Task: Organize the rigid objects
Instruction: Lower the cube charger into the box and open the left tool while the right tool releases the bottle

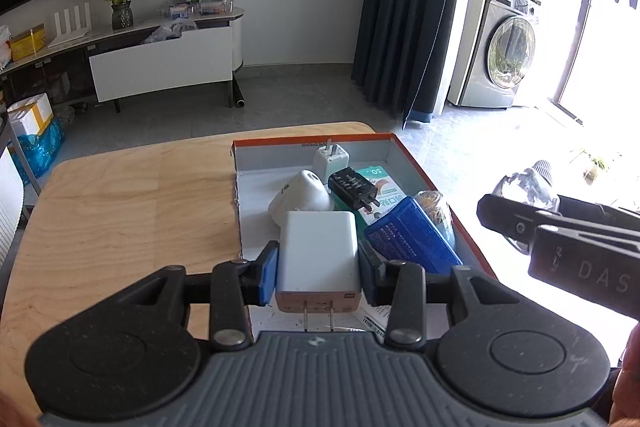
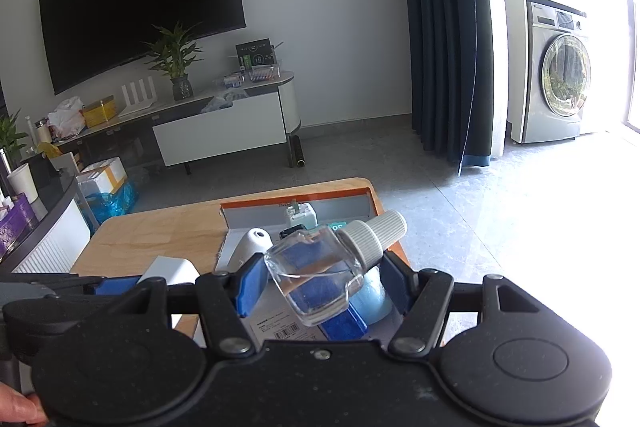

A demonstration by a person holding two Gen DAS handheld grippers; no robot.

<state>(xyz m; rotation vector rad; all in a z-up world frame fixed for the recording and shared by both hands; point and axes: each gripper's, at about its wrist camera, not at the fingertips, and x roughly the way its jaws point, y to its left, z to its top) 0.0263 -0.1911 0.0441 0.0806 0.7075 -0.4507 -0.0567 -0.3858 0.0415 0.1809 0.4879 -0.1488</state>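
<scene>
My left gripper (image 1: 319, 269) is shut on a large white charger (image 1: 318, 253), prongs toward the camera, held over the near end of an orange-rimmed cardboard box (image 1: 416, 163). My right gripper (image 2: 320, 283) is shut on a small clear glass bottle (image 2: 316, 275) with a white ribbed cap, held tilted above the box's right side; it also shows in the left wrist view (image 1: 528, 187). In the box lie a small white plug (image 1: 330, 157), a white cone-shaped device (image 1: 300, 197), a black plug (image 1: 354, 189), a blue case (image 1: 414, 237) and a green-white packet (image 1: 384, 193).
The box sits on the right part of a light wooden table (image 1: 120, 211). A bag of rubber bands (image 1: 434, 207) lies at the box's right wall. Beyond are a TV stand (image 1: 160, 63), a dark curtain (image 1: 408, 7) and a washing machine (image 1: 500, 47).
</scene>
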